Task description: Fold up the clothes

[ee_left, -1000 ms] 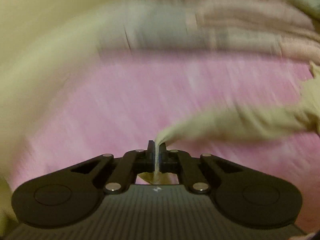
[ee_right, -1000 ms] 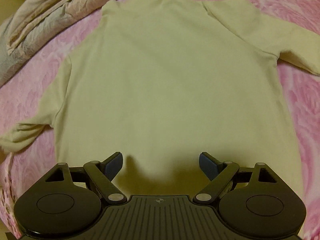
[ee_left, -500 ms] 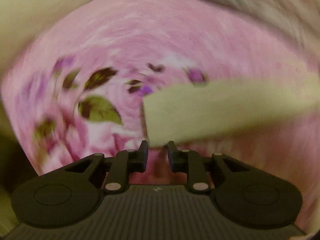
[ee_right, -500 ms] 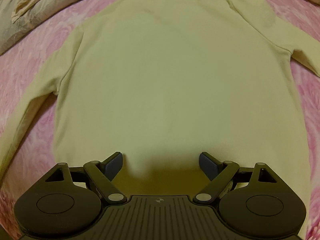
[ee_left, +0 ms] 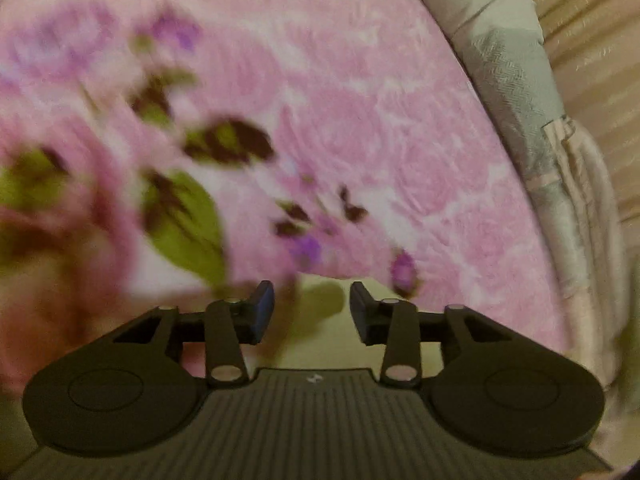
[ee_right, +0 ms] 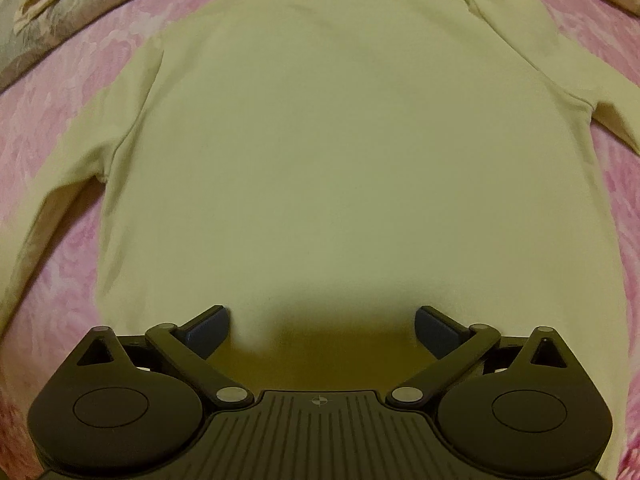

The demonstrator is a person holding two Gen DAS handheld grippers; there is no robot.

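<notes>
The left gripper (ee_left: 311,312), a second earlier clamped on the pale shirt's sleeve (ee_left: 320,320), had let go and stood half open over its end; the right gripper (ee_right: 322,332) hovered wide open, empty, above the long-sleeved shirt (ee_right: 340,160) spread flat on the pink floral bedspread (ee_right: 60,92), so folding could begin.

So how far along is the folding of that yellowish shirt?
Barely started. The long-sleeved shirt lies spread flat on the pink floral bedspread, sleeves out. Neither left gripper nor right gripper holds anything; both jaws are open. Every fold is left.
</notes>
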